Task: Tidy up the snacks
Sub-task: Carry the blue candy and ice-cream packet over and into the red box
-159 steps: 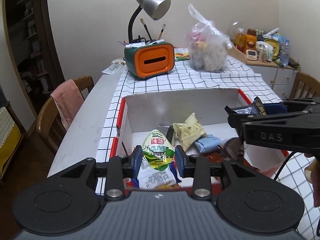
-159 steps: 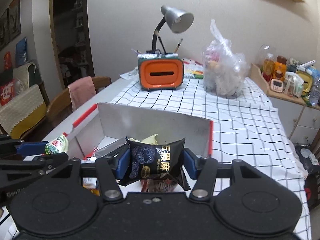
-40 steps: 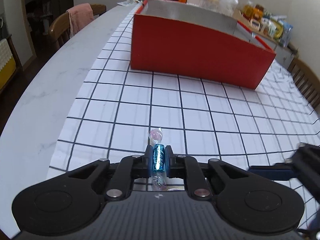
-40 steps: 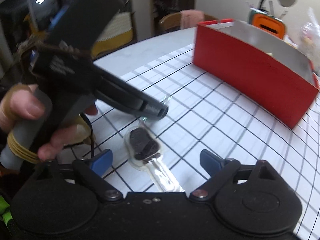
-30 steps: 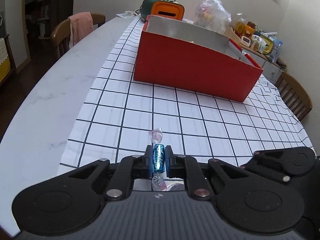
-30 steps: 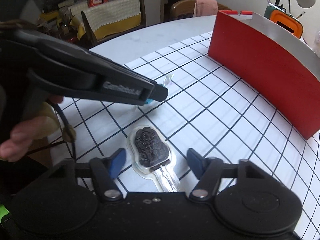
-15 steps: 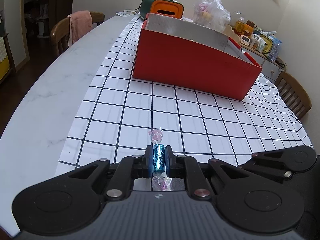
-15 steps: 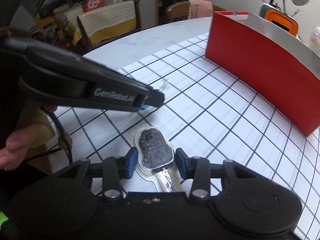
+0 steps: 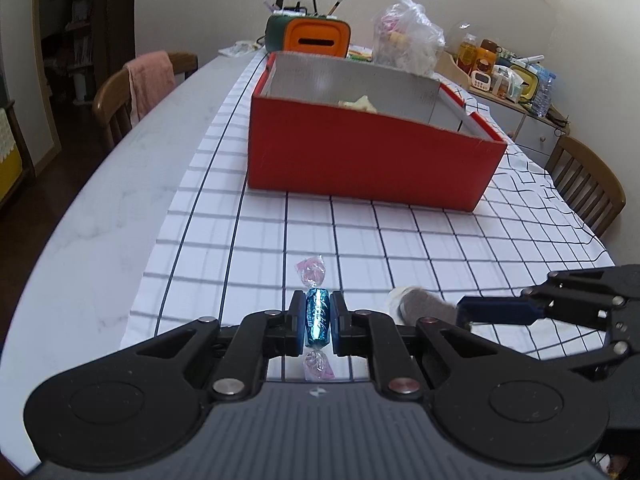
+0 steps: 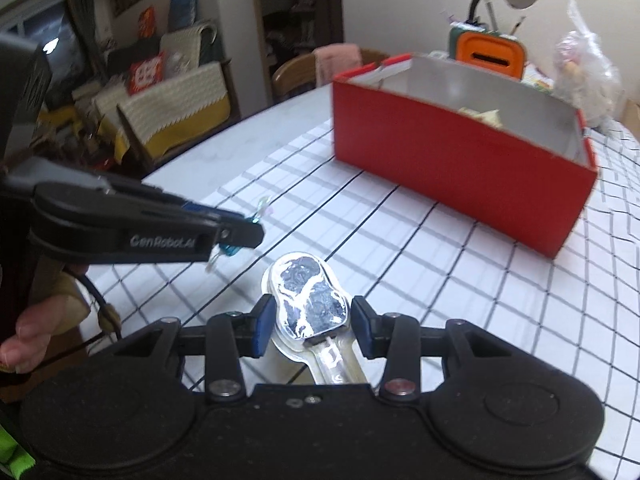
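Observation:
My left gripper [image 9: 317,323] is shut on a blue foil candy [image 9: 317,318] with pink twisted ends, held just above the checked cloth. My right gripper [image 10: 313,322] is shut on a clear-wrapped dark chocolate lollipop [image 10: 308,296], lifted off the cloth and tilted up. In the left wrist view the lollipop [image 9: 424,307] shows at the right with the right gripper's blue pad [image 9: 500,309] against it. In the right wrist view the left gripper [image 10: 240,236] reaches in from the left. The red box [image 9: 372,160] stands ahead, with a snack packet [image 9: 358,103] showing inside.
Behind the box are an orange and green desk organiser [image 9: 310,36] with a lamp and a clear plastic bag [image 9: 408,38]. Wooden chairs stand at the left [image 9: 132,88] and right [image 9: 588,184] of the table. A hand [image 10: 40,332] holds the left gripper.
The right gripper closed on the lollipop and lifted it off the cloth, tilting it up. Both grippers rose slightly and the box looks nearer. The left gripper kept its hold on the candy.

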A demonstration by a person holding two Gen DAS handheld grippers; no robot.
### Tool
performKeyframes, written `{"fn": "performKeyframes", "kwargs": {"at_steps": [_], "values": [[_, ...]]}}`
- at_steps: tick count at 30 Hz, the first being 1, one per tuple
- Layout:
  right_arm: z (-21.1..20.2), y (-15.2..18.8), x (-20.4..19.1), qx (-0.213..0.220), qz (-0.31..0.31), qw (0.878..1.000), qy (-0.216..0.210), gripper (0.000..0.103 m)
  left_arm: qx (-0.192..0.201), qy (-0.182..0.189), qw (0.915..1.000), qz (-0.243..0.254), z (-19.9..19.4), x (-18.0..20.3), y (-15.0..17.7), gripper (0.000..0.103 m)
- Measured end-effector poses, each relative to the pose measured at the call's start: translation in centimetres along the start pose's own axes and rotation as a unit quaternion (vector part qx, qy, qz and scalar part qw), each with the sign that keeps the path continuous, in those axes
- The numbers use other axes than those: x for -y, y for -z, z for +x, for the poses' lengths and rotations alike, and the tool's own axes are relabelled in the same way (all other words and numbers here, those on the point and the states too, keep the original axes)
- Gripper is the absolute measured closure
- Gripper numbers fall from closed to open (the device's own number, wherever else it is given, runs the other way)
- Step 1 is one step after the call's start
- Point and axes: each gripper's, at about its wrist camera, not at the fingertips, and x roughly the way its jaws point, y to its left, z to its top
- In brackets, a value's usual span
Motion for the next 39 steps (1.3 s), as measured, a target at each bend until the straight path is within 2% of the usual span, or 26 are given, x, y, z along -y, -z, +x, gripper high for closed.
{"fn": "performKeyframes", "kwargs": {"at_steps": [11, 21, 27, 39], "values": [[-2.9, -2.7, 4.0, 0.082, 0.039, 0.995, 0.03, 0.063, 0.037, -0.019, 0.9986, 0.032, -0.3, 2.2, -5.3, 0.091], [-3.9, -7.3, 7.8, 0.134, 0.047, 0.986, 0.082, 0.063, 0.056, -0.037, 0.9965, 0.05, 1.2, 3.8, -11.2, 0.091], [-3.1, -9.9, 10.3, 0.144, 0.05, 0.982, 0.114, 0.063, 0.065, -0.054, 0.9935, 0.077, 2.8, 5.1, -13.8, 0.091], [0.7, -13.6, 14.0, 0.145, 0.074, 0.977, 0.135, 0.063, 0.057, -0.047, 0.994, 0.08, 7.6, 5.2, -17.0, 0.091]]}}
